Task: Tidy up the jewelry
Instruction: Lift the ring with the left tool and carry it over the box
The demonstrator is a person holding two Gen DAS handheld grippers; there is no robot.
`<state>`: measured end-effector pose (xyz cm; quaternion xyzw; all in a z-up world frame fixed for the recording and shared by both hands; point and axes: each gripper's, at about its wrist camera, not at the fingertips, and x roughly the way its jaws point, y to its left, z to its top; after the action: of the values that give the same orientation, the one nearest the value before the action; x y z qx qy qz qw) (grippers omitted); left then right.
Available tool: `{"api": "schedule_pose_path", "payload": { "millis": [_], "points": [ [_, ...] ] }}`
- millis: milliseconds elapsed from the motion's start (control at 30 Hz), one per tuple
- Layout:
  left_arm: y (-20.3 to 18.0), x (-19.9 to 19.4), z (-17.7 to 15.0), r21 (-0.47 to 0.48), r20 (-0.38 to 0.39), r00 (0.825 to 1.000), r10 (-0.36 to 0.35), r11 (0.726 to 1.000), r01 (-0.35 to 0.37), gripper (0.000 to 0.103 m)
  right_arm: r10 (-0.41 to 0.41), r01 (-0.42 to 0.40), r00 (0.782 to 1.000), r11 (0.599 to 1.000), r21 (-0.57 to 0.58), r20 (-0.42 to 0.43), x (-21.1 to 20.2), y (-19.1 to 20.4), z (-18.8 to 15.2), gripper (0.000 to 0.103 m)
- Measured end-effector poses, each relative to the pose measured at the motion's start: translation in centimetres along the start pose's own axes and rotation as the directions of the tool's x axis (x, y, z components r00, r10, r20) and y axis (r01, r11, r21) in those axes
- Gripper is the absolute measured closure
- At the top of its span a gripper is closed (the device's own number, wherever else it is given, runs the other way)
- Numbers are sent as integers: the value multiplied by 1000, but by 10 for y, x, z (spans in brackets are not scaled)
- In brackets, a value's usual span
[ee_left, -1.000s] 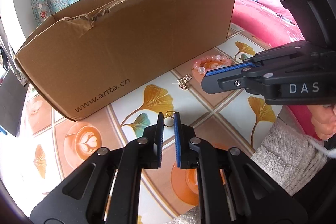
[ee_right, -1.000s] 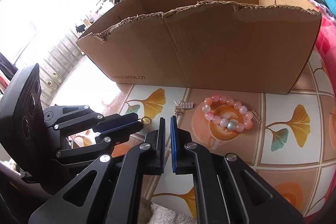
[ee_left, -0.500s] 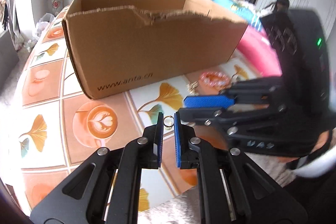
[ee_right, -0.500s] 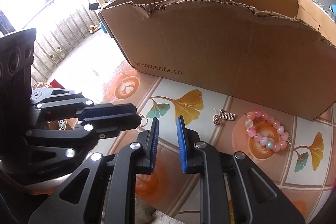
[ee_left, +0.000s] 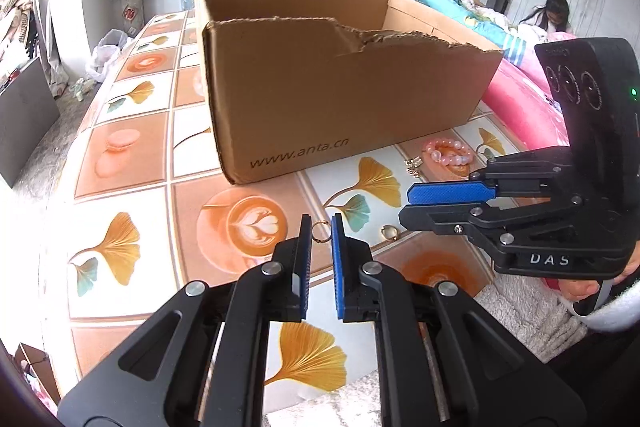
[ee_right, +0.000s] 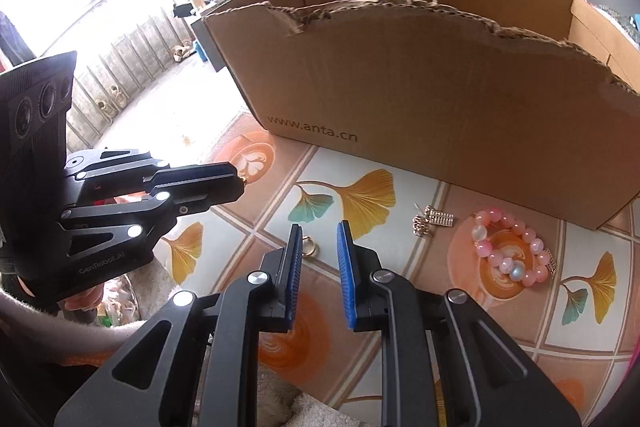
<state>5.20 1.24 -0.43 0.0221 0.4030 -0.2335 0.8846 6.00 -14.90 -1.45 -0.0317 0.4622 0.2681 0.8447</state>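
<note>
Left claw (ee_left: 321, 231) is clamped on a thin gold ring (ee_left: 320, 231): plain wire hoop, held edge-on at the very tips of the blue pads, lifted clear of the tabletop (ee_left: 132, 155). In the right wrist view only a gold speck shows at that claw's tip (ee_right: 243, 180).

Right claw (ee_right: 320, 241) has just been opening; its pads now stand a little apart with nothing between them. Just beside its left pad a second gold ring (ee_right: 310, 247) lies flat on the tabletop, thicker band, shiny. Left wrist view shows that second ring (ee_left: 388, 231) under the right claw's tip, not touching it.

Other pieces, all on the tabletop near the front wall of the cardboard box (ee_right: 440, 99):
- pink bead bracelet (ee_right: 510, 253), round glossy beads, a few pale or bluish ones, lying as a loop on a printed coffee cup pattern
- small gold and silver earrings (ee_right: 432, 221), a tangled pair with bar-shaped pendants, just left of the bracelet

Box is open-topped, front edge torn ragged, "www.anta.cn" printed on the wall. Tabletop cover is a tile print with ginkgo leaves and latte cups.
</note>
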Motion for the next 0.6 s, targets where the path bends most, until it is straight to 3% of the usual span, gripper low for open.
{"api": "schedule_pose_path", "payload": {
  "millis": [267,600],
  "points": [
    [0,-4,-2,5,0,1000,17,1000,-17,94,-47,39,999,970,-242,-28,14,25,-6,85],
    [-1,-4,-2,7,3,1000,24,1000,-24,94,-9,-2,999,973,-233,-42,13,20,-2,92]
  ]
}}
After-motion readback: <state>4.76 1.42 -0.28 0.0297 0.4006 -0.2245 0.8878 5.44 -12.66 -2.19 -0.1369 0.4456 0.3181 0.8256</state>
